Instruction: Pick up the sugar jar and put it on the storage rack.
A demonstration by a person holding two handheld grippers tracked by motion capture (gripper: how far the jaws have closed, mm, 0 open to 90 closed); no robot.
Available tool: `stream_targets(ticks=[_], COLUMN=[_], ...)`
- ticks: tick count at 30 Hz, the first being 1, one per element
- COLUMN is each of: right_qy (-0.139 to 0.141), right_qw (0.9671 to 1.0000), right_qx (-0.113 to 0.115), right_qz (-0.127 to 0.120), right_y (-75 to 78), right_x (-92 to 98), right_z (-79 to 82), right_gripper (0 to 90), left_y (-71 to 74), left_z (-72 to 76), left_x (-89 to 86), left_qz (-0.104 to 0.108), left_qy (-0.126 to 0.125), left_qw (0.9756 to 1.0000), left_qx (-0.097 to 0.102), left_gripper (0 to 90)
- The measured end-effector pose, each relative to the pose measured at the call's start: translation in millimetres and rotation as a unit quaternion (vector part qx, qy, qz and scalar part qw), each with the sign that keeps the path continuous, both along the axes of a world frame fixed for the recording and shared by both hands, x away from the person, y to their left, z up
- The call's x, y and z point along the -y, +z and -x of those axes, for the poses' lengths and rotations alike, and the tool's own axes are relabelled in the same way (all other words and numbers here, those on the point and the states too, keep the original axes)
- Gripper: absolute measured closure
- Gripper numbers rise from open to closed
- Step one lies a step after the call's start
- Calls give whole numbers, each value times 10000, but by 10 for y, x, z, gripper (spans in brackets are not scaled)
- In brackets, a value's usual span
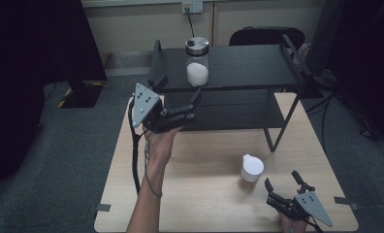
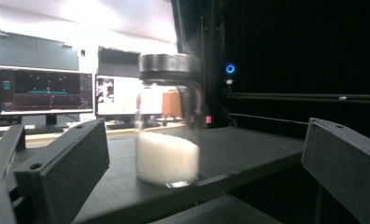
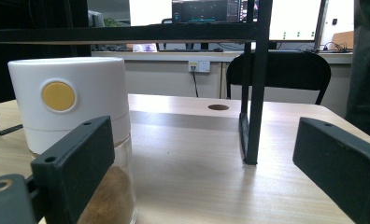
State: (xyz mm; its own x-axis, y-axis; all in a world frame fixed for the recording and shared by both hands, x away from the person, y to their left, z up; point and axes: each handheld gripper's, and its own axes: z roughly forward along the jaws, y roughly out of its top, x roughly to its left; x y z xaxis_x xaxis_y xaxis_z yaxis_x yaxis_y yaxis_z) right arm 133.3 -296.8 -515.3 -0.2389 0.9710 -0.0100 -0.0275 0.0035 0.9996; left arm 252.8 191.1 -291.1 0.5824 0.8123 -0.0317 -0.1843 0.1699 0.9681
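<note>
Left fingers [image 2: 61, 175] apart before glass jar [image 2: 168, 140]; right fingers [image 3: 75, 172] apart, white-capped jar [image 3: 71, 107] base cut off.

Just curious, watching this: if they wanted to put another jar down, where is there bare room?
Most of the black shelf top is free, right of the glass jar of white grains. The wooden table is bare between the person's left forearm and the white-lidded jar. It is tighter at the front right, where the right tongs sit beside that jar, and under the shelf.

Clear jar [image 1: 197, 60] w/ white grains, silver lid; white-capped jar [image 1: 251, 172], brown contents; black shelf [image 1: 243, 63].
</note>
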Motion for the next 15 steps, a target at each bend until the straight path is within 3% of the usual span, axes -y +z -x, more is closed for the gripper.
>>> stream_targets(ticks=[4, 5, 8, 12, 15], right_qy=[-3, -3, 1, 7, 6], right_qw=[10000, 10000, 10000, 10000, 10000], right_qx=[0, 0, -1, -1, -1], right_qz=[0, -1, 0, -4, -3], right_y=[0, 0, 0, 0, 0], right_x=[-1, -2, 0, 1, 0], right_z=[1, 1, 1, 2, 2], right_gripper=[40, 40, 40, 40, 40], left_y=[-77, -108, -192, -399, -512], left_z=[100, 158, 206, 390, 457], left_x=[14, 18, 13, 65, 67], left_qz=[-48, -114, -71, -152, -164], left_qy=[-18, -58, -103, 149, 189], left_qw=[10000, 9998, 9998, 9998, 9997], left_qx=[-60, -161, -131, -41, -38], left_gripper=[3, 2, 2, 2, 1])
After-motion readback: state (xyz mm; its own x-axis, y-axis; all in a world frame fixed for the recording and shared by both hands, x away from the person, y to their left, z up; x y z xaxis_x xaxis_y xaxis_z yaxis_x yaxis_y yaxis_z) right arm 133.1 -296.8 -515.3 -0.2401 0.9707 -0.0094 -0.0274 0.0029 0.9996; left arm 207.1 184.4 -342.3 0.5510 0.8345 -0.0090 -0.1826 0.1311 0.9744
